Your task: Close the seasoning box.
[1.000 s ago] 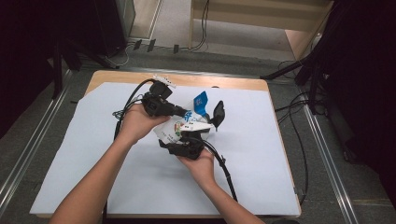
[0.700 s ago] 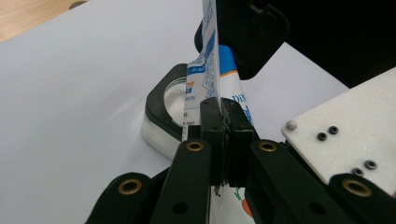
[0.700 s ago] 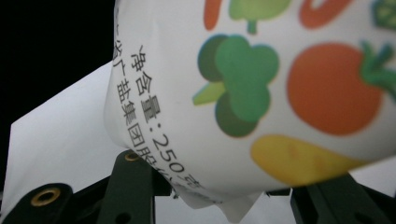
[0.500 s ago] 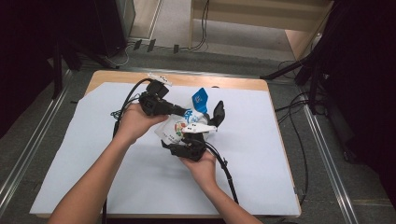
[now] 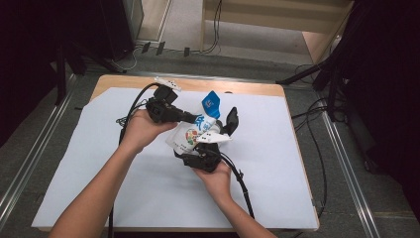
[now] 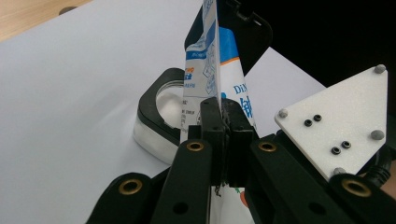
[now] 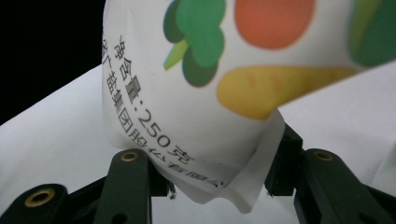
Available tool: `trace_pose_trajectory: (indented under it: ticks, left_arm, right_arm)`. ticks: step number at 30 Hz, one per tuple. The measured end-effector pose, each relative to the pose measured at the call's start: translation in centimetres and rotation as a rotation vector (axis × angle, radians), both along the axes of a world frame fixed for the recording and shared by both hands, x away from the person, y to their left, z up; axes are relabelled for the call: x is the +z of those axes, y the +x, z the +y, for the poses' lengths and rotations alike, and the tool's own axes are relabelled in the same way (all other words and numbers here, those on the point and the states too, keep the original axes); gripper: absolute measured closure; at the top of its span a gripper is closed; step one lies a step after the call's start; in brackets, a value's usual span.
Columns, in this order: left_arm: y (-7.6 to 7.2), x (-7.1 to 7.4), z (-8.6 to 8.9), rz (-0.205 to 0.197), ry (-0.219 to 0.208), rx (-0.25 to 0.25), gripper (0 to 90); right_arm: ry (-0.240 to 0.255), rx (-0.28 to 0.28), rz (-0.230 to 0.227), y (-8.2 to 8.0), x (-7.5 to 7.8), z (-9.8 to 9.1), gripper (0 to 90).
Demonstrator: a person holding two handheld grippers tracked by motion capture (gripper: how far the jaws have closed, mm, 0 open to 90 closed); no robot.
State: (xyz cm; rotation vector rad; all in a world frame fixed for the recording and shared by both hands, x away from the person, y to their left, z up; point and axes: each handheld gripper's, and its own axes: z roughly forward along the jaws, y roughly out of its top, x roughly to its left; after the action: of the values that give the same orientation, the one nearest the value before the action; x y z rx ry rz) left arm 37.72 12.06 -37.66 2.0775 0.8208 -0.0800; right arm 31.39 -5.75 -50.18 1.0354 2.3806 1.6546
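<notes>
Since the left gripper [image 6: 223, 122] has its jaws pinched tight on just the thin flat seam of the white pouch [image 5: 190, 135], which hangs above the middle of the desk [image 5: 99, 163] nearer its far edge, I reckon that slick film could slide right out if it gets tugged. The right gripper [image 7: 212, 179] sits half-wide around the plump bottom end, holding it, so a harder squeeze might burst it, or a loose one drop it onto the round black thing [image 6: 156, 109] lying on the desk below.
</notes>
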Motion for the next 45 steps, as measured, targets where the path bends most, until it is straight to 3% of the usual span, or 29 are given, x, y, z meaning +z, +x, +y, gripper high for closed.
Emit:
trace_pose_trajectory:
  ticks: [18,29,45]
  left_arm:
    - [-0.8,0.7,0.7,-0.018,-0.011,-0.038,90.0]
    - [-1.3,0.5,1.3,-0.025,-0.017,-0.055,90.0]
    - [-2.6,1.2,2.3,-0.062,-0.005,-0.099,90.0]
  right_arm:
    - [-0.004,-0.031,-0.021,-0.2,-0.2,-0.5,54.8]
    - [-0.032,-0.031,-0.037,-0.3,-0.3,-0.6,55.4]
    - [-0.033,-0.036,-0.043,-0.2,-0.2,-0.9,56.5]
